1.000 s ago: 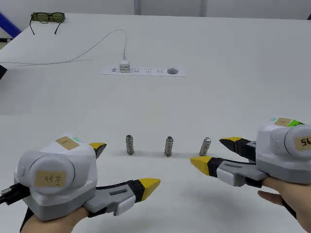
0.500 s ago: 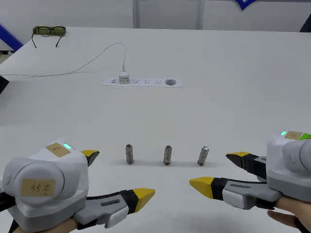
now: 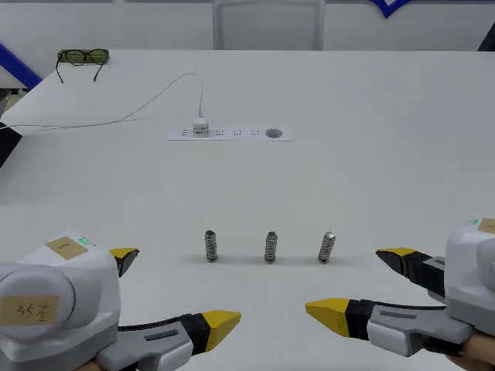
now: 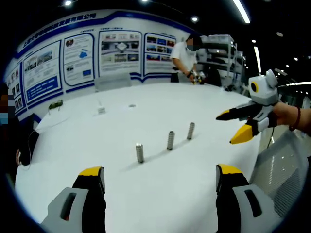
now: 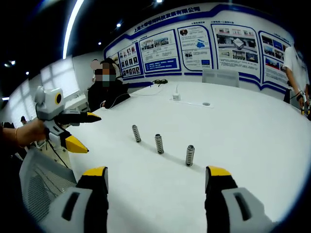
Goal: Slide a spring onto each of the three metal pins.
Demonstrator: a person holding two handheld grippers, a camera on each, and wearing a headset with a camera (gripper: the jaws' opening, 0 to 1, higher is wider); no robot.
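Three short metal pins stand in a row on the white table, left (image 3: 211, 246), middle (image 3: 271, 246) and right (image 3: 326, 247). Each has spring coils around it, and the right one leans slightly. The same row shows in the left gripper view (image 4: 170, 140) and the right gripper view (image 5: 159, 143). My left gripper (image 3: 172, 292) is open and empty, nearer me than the left pin. My right gripper (image 3: 362, 284) is open and empty too, nearer me and right of the right pin. Each gripper's own view shows its yellow-tipped jaws spread wide, left gripper (image 4: 160, 171) and right gripper (image 5: 155, 171).
A white power strip (image 3: 228, 134) with a plugged charger and cable lies mid-table. Dark glasses (image 3: 83, 58) rest at the far left corner, and a chair (image 3: 267, 25) stands behind the far edge. People stand in the background: one person (image 4: 184, 53), another person (image 5: 104, 85).
Both grippers have drawn back toward me, away from the pins, and stayed open. The right jaw tip no longer sits beside the right pin. The head camera has tilted a little.
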